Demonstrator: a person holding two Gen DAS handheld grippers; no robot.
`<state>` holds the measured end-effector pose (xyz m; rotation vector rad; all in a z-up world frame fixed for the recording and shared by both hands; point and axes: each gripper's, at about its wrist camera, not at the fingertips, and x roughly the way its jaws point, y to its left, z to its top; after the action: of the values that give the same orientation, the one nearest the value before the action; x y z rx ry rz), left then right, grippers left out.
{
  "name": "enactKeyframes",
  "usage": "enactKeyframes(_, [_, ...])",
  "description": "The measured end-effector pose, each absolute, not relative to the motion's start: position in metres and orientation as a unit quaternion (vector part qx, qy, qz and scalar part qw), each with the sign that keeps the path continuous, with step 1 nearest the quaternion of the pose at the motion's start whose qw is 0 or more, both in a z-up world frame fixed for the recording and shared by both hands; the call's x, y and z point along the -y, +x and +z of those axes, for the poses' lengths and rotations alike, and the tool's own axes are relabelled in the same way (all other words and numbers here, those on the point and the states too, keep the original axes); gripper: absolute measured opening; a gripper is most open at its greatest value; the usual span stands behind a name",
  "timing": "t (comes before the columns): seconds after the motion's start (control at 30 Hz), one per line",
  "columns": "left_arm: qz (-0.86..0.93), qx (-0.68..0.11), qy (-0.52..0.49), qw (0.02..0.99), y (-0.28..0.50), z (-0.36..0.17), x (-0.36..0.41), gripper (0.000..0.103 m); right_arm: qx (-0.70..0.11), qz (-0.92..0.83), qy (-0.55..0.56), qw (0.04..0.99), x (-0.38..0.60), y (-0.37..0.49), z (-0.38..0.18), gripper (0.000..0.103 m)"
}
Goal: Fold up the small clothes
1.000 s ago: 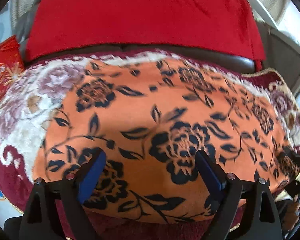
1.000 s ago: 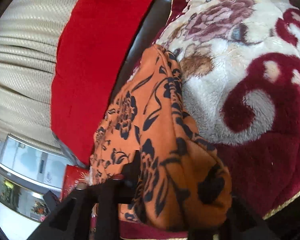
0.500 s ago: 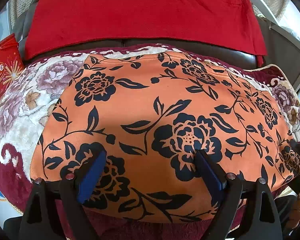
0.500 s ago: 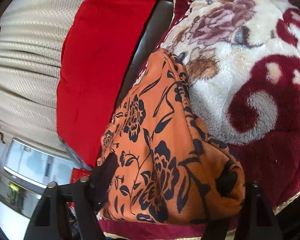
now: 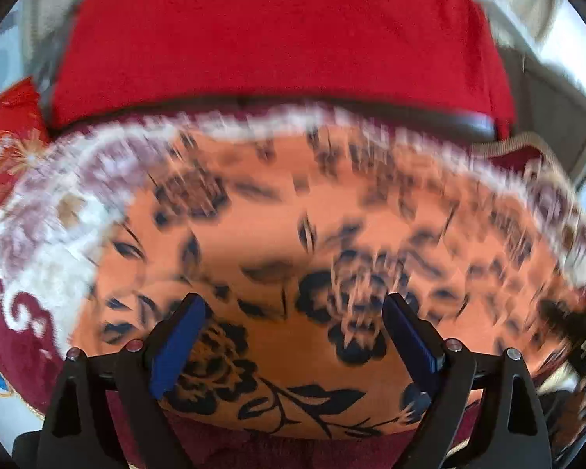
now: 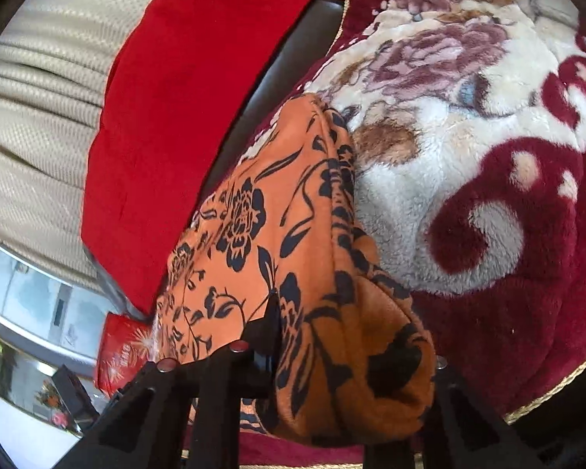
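Both fingers (image 6: 261,336) closing on orange cloth (image 6: 293,234)

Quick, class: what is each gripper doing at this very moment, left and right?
Left gripper: open wide above the orange, black-flowered cloth garment, holding nothing.
Right gripper: jaws closing on a bunched edge of that garment.

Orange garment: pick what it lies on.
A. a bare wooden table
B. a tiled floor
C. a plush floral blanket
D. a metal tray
C. The orange garment is spread on a plush floral blanket in maroon and cream, which shows around its edges in both wrist views.
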<state>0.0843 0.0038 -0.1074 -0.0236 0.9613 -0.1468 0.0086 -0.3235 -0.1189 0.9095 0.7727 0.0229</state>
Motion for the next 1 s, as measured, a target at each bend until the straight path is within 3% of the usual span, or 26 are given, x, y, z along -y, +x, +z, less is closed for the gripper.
enactKeyframes(0.07, [-0.090, -0.462, -0.001, 0.883, 0.087, -0.122, -0.001, 0.093, -0.363, 0.004, 0.408, 0.838, 0.318, 0.013, -0.111, 0.023])
enactKeyframes(0.2, [-0.132, -0.454, -0.095, 0.876, 0.088, -0.103, -0.036, 0.091, -0.341, -0.005, 0.301, 0.891, 0.283, 0.027, -0.054, 0.017])
enactKeyframes(0.43, [-0.021, -0.344, -0.271, 0.899, 0.056, -0.075, -0.194, 0.091, -0.293, 0.074, 0.048, 0.952, 0.111, 0.066, 0.049, 0.016])
enactKeyframes(0.57, [0.042, -0.337, -0.321, 0.884, 0.047, -0.100, -0.267, 0.091, -0.324, 0.131, -0.063, 0.935, -0.001, 0.092, 0.022, 0.016])
enactKeyframes(0.73, [0.052, -0.356, -0.356, 0.862, 0.040, -0.128, -0.295, 0.090, -0.449, 0.150, -0.117, 0.873, -0.076, 0.136, -0.091, 0.016])
enactKeyframes(1.0, [0.030, -0.352, -0.342, 0.871, 0.050, -0.128, -0.288, 0.090, -0.391, 0.156, -0.087, 0.903, -0.087, 0.128, -0.047, 0.016])
